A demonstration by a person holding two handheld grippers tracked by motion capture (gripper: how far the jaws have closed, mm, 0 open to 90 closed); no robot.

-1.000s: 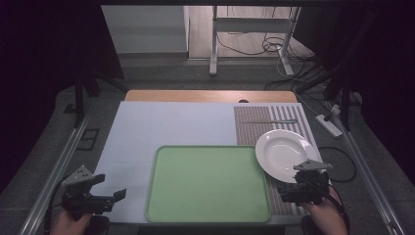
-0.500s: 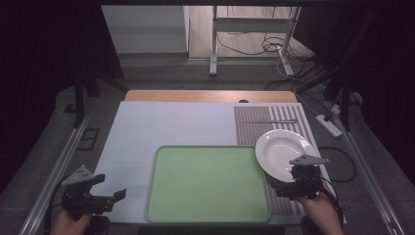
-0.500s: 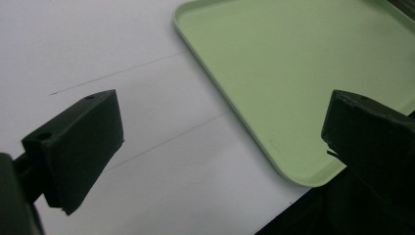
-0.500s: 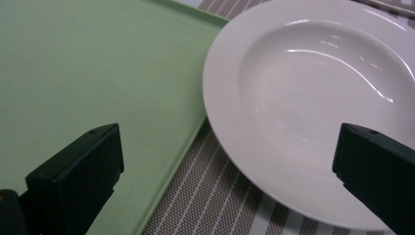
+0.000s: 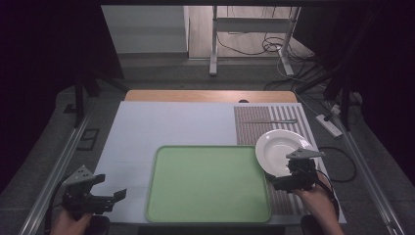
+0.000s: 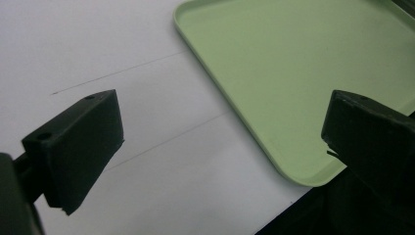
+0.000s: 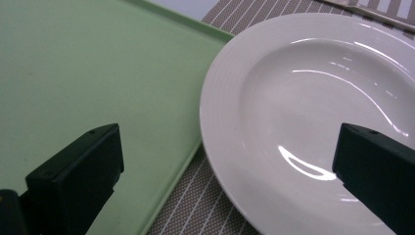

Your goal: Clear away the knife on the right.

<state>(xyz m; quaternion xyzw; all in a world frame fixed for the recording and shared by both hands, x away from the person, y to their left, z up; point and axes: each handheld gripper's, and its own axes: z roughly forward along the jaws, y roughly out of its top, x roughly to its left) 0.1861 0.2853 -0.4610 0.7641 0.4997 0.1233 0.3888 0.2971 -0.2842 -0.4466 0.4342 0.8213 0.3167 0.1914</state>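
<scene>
A white plate [image 5: 280, 146] lies on a striped placemat [image 5: 254, 125] at the right, its left rim over the edge of an empty green tray [image 5: 208, 183]. My right gripper [image 5: 278, 183] hovers open at the plate's near rim. In the right gripper view its jaws stand wide apart [image 7: 225, 176], spanning the plate [image 7: 313, 98] and the tray's edge [image 7: 98, 63], with nothing between them. My left gripper [image 5: 116, 196] is open over the white table mat near the tray's front left corner. The left gripper view has the gripper [image 6: 222, 147] over bare mat, with the tray [image 6: 303, 73] beyond.
A slim metal utensil [image 5: 271, 121] lies across the far part of the placemat. The white mat [image 5: 171, 122] covers the table [image 5: 210, 95] behind the tray. Cables and a power strip [image 5: 329, 125] lie on the floor to the right.
My right gripper has crept forward and a little left, closer to the plate's near rim. The left gripper has stayed put.
</scene>
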